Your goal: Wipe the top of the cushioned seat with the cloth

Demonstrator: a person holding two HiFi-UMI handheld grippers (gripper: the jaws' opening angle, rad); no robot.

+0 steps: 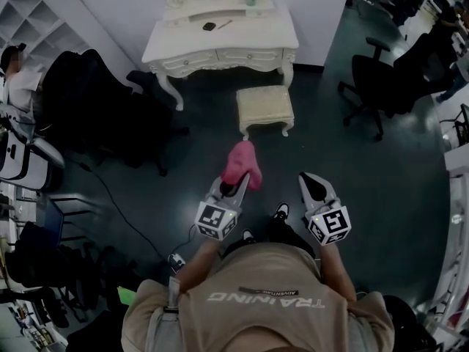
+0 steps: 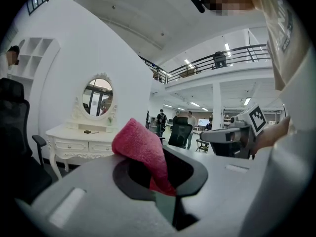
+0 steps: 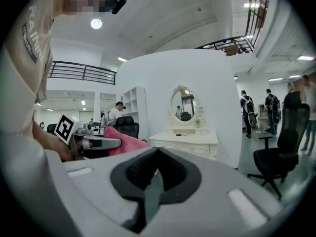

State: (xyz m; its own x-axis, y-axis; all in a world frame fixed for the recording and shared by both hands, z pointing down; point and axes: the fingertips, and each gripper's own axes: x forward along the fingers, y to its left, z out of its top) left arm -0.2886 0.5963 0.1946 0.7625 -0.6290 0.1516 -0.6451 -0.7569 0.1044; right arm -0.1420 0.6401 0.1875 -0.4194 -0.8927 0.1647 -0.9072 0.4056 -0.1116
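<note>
The cream cushioned seat (image 1: pixel 264 108) stands on the dark floor ahead of me, in front of the white dressing table (image 1: pixel 220 41). My left gripper (image 1: pixel 242 181) is shut on a pink cloth (image 1: pixel 241 163), held in the air short of the seat; the cloth (image 2: pixel 140 149) folds up over the closed jaws in the left gripper view. My right gripper (image 1: pixel 311 181) is level with it to the right, shut with nothing in it. The right gripper view shows the pink cloth (image 3: pixel 124 141) and the left gripper (image 3: pixel 94 143) to its left.
Black office chairs (image 1: pixel 381 79) stand at the right and a dark chair (image 1: pixel 102 108) at the left. White shelving (image 1: pixel 29 20) lines the left wall, where a person (image 1: pixel 18 72) sits. An oval mirror (image 2: pixel 97 97) tops the dressing table. A cable (image 1: pixel 124 211) runs across the floor.
</note>
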